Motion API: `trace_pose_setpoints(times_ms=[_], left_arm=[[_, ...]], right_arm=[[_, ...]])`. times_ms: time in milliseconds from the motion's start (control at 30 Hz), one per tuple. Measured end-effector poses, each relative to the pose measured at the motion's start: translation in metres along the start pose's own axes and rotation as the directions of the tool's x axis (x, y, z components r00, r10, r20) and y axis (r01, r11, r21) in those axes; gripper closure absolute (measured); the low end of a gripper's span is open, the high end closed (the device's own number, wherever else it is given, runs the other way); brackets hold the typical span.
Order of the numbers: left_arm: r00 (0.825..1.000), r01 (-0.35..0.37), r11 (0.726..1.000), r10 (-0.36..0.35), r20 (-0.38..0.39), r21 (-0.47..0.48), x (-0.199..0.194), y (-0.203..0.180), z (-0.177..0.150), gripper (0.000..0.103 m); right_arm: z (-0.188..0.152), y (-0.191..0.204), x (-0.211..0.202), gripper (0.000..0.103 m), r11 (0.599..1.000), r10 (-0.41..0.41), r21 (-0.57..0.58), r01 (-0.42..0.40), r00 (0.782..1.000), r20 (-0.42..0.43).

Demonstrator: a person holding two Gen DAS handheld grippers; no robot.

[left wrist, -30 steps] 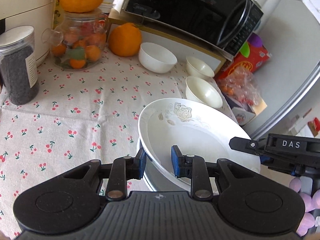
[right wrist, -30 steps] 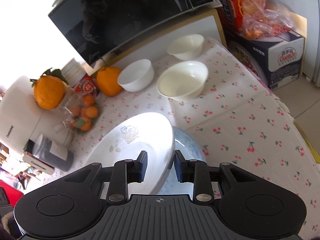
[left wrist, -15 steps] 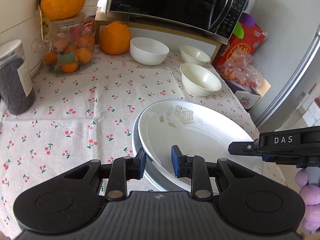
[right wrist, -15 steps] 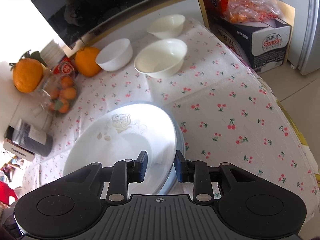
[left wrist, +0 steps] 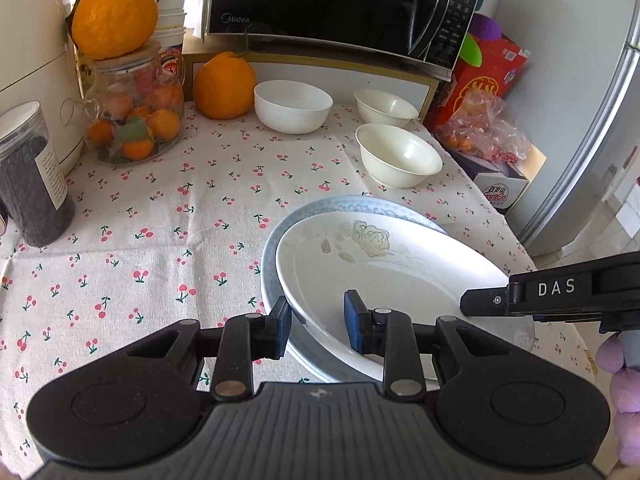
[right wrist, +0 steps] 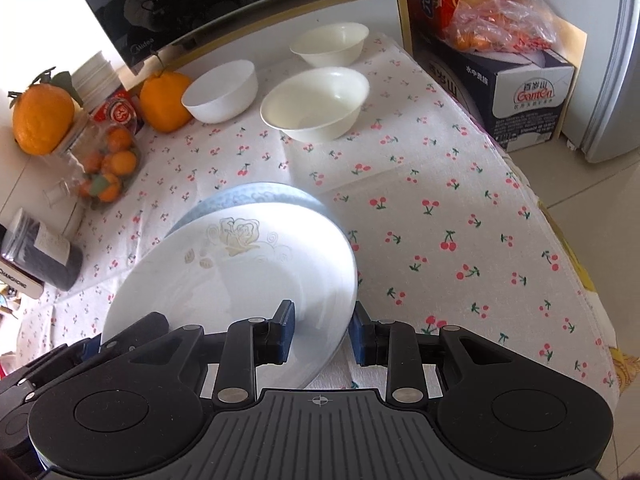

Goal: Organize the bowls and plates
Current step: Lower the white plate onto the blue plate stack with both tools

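A white plate with a rose print (left wrist: 392, 264) (right wrist: 240, 272) lies tilted on a blue-rimmed plate (left wrist: 320, 208) (right wrist: 256, 194) on the cherry-print tablecloth. The blue rim shows only at the far side. My left gripper (left wrist: 318, 328) is shut on the white plate's near rim. My right gripper (right wrist: 322, 332) is shut on the rim at the plate's right side, and its black finger (left wrist: 480, 304) reaches in from the right in the left wrist view. Behind the plates stand a white bowl (left wrist: 293, 106) (right wrist: 220, 92) and two cream bowls (left wrist: 400, 156) (left wrist: 386, 108).
A black microwave (left wrist: 328, 0) sits on a shelf at the back. Oranges (left wrist: 224, 84), a glass jar of fruit (left wrist: 136, 120) and a dark jar (left wrist: 28, 176) stand at the left. Past the table's right edge are a carton (right wrist: 528, 96) with bagged fruit and a fridge (left wrist: 592, 120).
Both grippers have come down with the white plate, which has sunk and levelled onto the blue-rimmed plate. The blue plate's far rim now shows beyond it.
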State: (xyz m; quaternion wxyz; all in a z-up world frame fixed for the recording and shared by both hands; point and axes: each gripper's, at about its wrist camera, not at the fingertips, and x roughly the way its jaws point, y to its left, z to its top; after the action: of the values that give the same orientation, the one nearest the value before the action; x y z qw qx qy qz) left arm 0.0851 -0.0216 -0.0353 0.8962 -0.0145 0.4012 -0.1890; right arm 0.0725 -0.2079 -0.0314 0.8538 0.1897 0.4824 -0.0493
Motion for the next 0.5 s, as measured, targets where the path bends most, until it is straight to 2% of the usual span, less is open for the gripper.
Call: trace_pose_setpoints(times_ms=[500], left_arm=[[1.0, 0.02, 1.0, -0.02, -0.013, -0.011, 0.0021, 0.0002, -0.0018, 0.077]], right_arm=[[-0.0005, 0.0024, -0.0012, 0.075, 0.999, -0.036, -0.028, 0.037, 0.999, 0.008]])
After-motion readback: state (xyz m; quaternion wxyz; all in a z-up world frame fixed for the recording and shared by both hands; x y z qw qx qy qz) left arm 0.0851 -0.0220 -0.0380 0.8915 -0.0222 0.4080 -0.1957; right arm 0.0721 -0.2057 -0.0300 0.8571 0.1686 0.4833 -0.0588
